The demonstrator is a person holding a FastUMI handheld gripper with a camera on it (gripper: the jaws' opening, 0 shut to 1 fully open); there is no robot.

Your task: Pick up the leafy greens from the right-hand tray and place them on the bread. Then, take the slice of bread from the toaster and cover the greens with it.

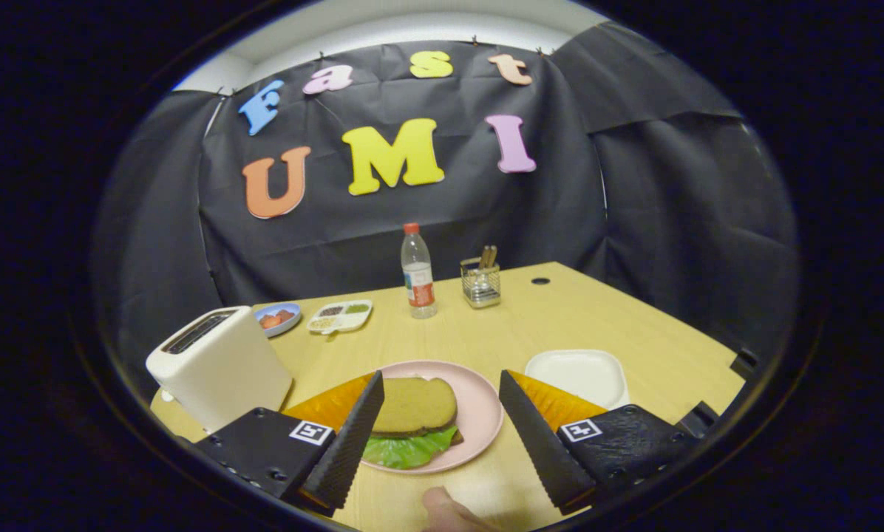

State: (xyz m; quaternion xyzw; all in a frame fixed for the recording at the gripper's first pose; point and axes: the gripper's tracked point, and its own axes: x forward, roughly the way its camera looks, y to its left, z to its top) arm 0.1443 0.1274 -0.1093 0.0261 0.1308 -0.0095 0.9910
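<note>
On the pink plate (479, 414) lies a slice of brown bread (415, 406) on top of leafy greens (409, 448), whose green edge sticks out at the near side. A darker layer shows under the greens. My gripper (442, 428) hangs above the plate's near half, open, with nothing between its fingers (353, 436). The white toaster (216, 366) stands left of the plate, its slot dark. The white tray (579, 373) right of the plate holds nothing.
At the back of the wooden table (634, 325) stand a water bottle (417, 272), a wire holder (480, 283) with sticks, a divided dish (339, 315) and a blue bowl (277, 318). A person's fingertip (442, 506) shows at the near edge.
</note>
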